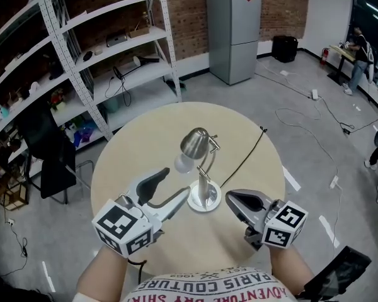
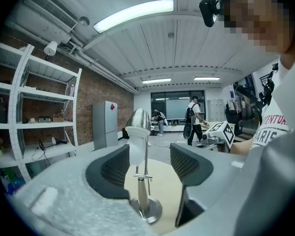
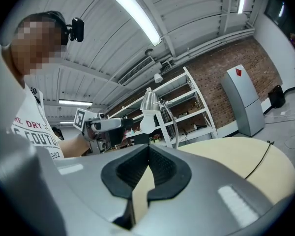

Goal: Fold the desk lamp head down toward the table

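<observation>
Near the middle of the round table (image 1: 138,143) stands the desk lamp (image 1: 205,190), its steel head (image 1: 194,142) raised and tilted. Over the table's near left part is the left gripper (image 1: 176,186), jaws wide apart and pressing nothing. Over its near right part is the right gripper (image 1: 232,198), jaws closed together and empty.

Left tongs (image 1: 174,185), right tongs (image 1: 230,199): grey, black ribbed pads (image 2: 109,171), marker cubes (image 1: 123,226); white shirt (image 1: 208,289), printed lettering
</observation>
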`<state>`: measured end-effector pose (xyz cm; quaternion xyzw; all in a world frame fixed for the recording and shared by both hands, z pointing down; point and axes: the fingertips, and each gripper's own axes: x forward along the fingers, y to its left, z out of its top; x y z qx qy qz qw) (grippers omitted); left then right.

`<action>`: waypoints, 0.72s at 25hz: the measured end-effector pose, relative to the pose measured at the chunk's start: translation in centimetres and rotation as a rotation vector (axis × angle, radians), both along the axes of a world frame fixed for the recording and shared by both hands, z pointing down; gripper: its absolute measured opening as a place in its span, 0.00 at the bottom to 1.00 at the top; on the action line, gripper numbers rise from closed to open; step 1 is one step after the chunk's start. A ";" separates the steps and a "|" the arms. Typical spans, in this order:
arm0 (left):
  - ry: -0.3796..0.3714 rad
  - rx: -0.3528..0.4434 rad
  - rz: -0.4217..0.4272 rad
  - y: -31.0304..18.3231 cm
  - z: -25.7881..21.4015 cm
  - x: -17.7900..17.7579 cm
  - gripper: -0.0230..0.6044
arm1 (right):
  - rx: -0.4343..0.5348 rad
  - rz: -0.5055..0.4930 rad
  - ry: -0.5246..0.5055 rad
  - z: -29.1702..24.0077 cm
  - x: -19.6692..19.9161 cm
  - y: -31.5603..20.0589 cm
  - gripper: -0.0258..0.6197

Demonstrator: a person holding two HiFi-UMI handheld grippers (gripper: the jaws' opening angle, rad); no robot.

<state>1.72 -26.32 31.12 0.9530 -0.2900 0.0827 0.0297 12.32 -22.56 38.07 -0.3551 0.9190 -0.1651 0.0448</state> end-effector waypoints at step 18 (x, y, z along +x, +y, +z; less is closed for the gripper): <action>-0.141 0.071 0.052 -6.0 -3.6 4.8 0.53 | 0.026 -0.055 0.031 0.4 0.9 -2.1 0.04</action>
